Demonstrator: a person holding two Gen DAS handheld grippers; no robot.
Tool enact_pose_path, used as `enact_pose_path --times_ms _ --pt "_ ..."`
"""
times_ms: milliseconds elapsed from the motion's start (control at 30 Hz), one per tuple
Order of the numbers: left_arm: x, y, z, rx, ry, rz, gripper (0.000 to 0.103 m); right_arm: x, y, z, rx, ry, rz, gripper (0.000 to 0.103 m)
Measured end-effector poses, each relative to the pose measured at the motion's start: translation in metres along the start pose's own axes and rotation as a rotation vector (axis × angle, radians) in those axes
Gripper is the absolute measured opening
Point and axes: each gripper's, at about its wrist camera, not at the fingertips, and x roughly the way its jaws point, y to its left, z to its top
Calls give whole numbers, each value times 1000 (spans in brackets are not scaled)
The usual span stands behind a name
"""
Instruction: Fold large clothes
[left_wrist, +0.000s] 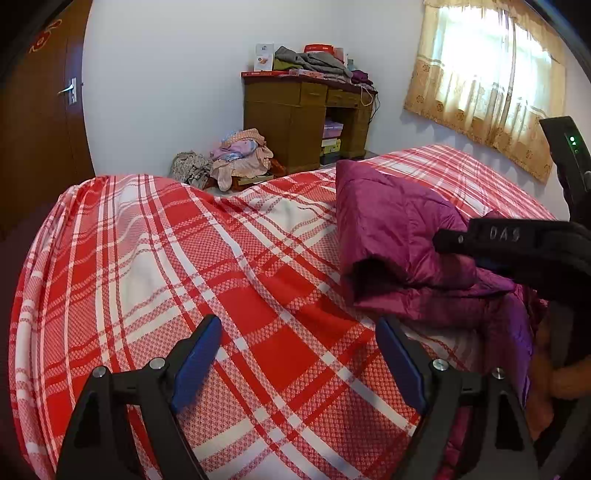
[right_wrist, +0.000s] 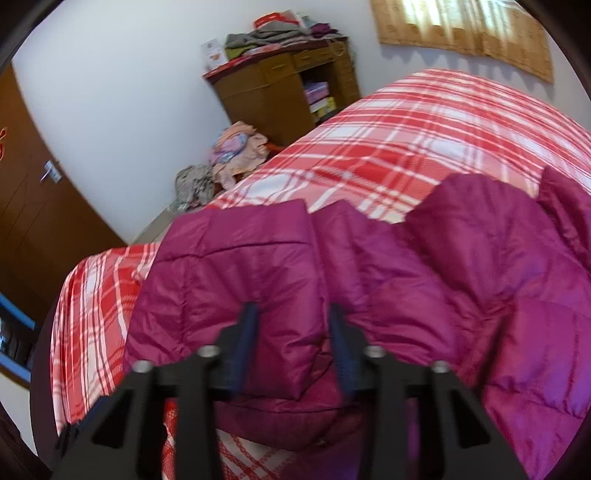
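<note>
Daylight glares through the curtained window (left_wrist: 491, 70); both views bend at dark edges, the right slightly blurred

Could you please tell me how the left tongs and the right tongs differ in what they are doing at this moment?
The left tongs are spread wide over the bare red-and-white plaid bedsheet, holding nothing. The right tongs are narrower, with a fold of the purple quilted down jacket between their fingers; whether they grip it is unclear. Both have black arms with blue pads.
</note>
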Motion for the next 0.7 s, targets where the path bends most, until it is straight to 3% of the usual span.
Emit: enact_pose_path --times_ms 67,200,367,533,700 --pt "0 -2 -1 13 -3 11 86 -9 7 -3 -29 -21 -10 15" --pt "-1 -2 -1 17 5 21 86 -51 17 0 -83 -128 -41 13" --pt "-19 -6 4 21 -9 19 86 -116 4 2 -62 -235 -85 13" --pt "-45 -21 13 69 -53 2 86 -168 -42 -15 4 -272 -180 13" --pt "-61 -45 21 141 -95 -31 86 -192 -96 -43 86 -251 -302 13"
